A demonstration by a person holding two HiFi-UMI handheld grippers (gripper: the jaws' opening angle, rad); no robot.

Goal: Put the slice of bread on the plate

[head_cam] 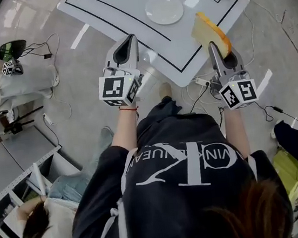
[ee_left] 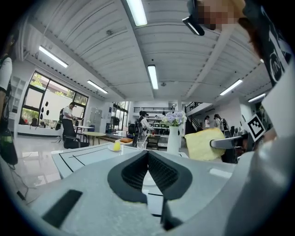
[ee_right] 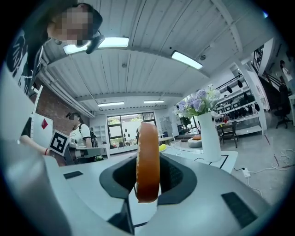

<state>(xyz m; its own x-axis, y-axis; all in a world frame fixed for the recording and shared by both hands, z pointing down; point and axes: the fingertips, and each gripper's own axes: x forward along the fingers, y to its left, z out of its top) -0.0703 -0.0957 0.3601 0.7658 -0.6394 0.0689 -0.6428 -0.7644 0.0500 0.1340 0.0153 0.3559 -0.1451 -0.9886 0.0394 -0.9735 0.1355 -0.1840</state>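
Right gripper view: slice of bread [ee_right: 148,156], judged soft and crushable, is gripped edgewise by right gripper [ee_right: 148,173]; left gripper [ee_left: 148,154] closed, empty.

one slice [head_cam: 211,32], one plate [head_cam: 164,9] (one vase [ee_right: 209,137])

On the table [head_cam: 123,5] before me, the plate [head_cam: 164,9] lies ahead of and between my two grippers, with the left gripper [head_cam: 126,42] at the near edge, the right gripper [head_cam: 213,47] by the right corner holding the bread [head_cam: 209,31] on edge between its jaws, and a vase [ee_right: 209,138] beyond to the right.
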